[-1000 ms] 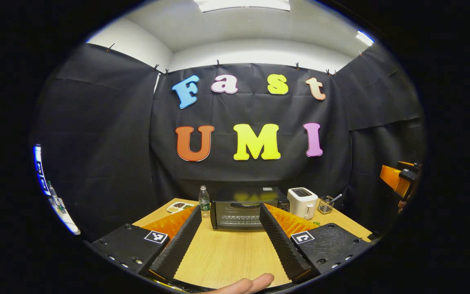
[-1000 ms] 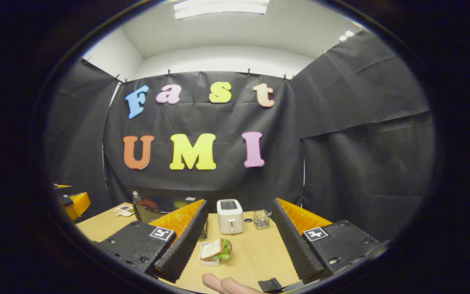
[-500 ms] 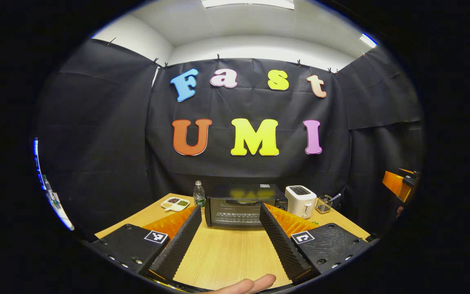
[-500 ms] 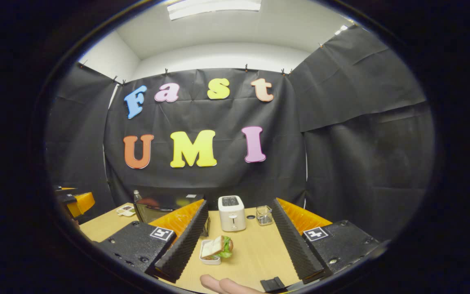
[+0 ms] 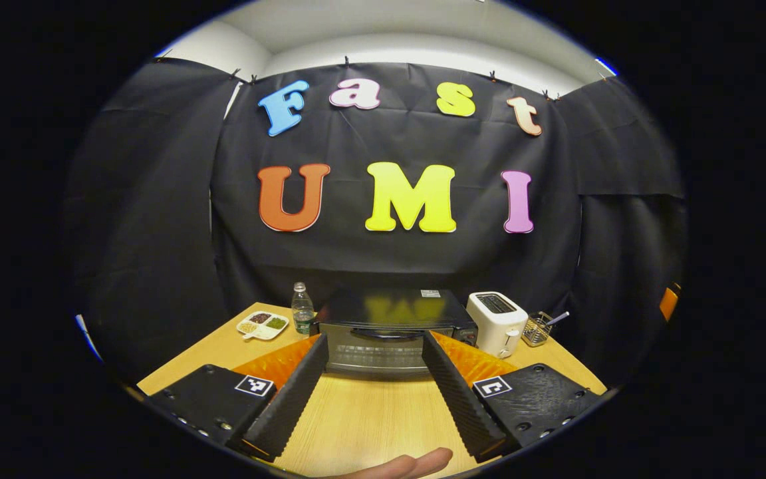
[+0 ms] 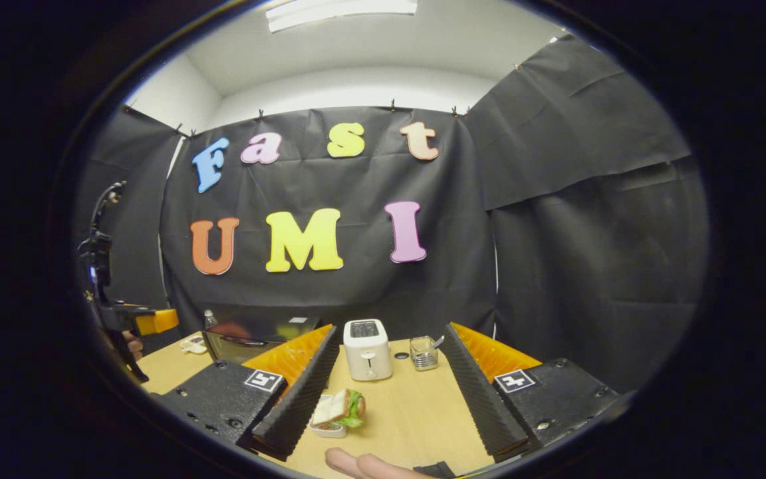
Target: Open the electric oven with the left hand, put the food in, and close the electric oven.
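Note:
A black electric oven stands at the back of the wooden table, its door closed with a handle along the top. My left gripper is open, its fingers framing the oven front from a short way off. In the right gripper view the oven sits at the left, partly hidden by a finger. A sandwich in a small white dish lies on the table just inside the left finger of my open right gripper. The other gripper shows at the far left, held by a hand.
A white toaster stands right of the oven, with a small wire basket holding a utensil beyond it. A water bottle and a divided snack dish sit left of the oven. A fingertip shows at the bottom edge.
My left gripper has moved forward toward the oven, which now looks larger and closer. The right gripper has shifted slightly; the sandwich sits lower left in its view.

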The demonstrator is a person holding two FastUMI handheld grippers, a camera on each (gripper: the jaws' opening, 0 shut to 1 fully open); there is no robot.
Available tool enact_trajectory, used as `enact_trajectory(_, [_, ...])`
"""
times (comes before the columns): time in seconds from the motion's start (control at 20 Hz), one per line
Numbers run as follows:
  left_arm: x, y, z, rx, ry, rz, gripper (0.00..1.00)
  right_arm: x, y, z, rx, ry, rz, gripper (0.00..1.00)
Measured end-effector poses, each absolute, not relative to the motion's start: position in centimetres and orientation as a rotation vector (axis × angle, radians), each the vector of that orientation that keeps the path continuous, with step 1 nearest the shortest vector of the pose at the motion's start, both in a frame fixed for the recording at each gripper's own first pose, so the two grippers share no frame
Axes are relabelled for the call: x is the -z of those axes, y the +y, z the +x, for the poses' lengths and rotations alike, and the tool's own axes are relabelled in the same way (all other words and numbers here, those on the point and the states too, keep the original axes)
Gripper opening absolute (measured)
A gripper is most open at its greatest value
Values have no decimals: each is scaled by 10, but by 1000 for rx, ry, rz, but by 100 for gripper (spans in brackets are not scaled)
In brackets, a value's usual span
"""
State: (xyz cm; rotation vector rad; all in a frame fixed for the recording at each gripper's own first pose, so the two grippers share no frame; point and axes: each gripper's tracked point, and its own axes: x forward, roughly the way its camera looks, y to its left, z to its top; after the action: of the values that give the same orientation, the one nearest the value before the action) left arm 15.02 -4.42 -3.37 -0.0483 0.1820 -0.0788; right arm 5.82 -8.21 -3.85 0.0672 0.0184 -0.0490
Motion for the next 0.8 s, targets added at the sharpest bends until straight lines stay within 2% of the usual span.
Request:
enact_trajectory(0.05, [35,-50,167,89,200,-50,93,38,-85,60,54,14,66,100])
enact_trajectory(0.1, [37,-56,184,104,220,-54,93,38,-88,62,56,12,66,94])
enact_trajectory(0.15, [41,-61,201,114,238,-61,93,41,-90,63,59,12,64,100])
enact_trajectory(0.2, [48,-67,218,126,264,-63,93,43,-92,64,57,14,64,94])
enact_trajectory(0.3, [64,-78,247,150,323,-65,93,47,-96,65,51,18,76,95])
enact_trajectory(0.35, [75,-81,260,150,354,-57,93,50,-100,66,52,18,79,100])
enact_trajectory(0.4, [87,-82,271,141,387,-46,93,52,-104,66,54,18,79,100])
enact_trajectory(0.45, [100,-81,281,133,417,-41,93,55,-108,67,58,19,79,100])
enact_trajectory(0.5, [110,-82,290,129,442,-38,93,56,-112,67,61,21,80,94])
enact_trajectory(0.55, [121,-83,297,126,471,-34,93,58,-115,66,62,21,80,94])
enact_trajectory(0.6, [130,-83,302,122,498,-30,94,58,-118,66,66,20,80,100])
enact_trajectory(0.65, [137,-83,305,119,518,-24,94,60,-122,67,72,19,79,95])
enact_trajectory(0.8, [149,-92,314,150,539,-32,95,63,-129,66,82,14,81,94])
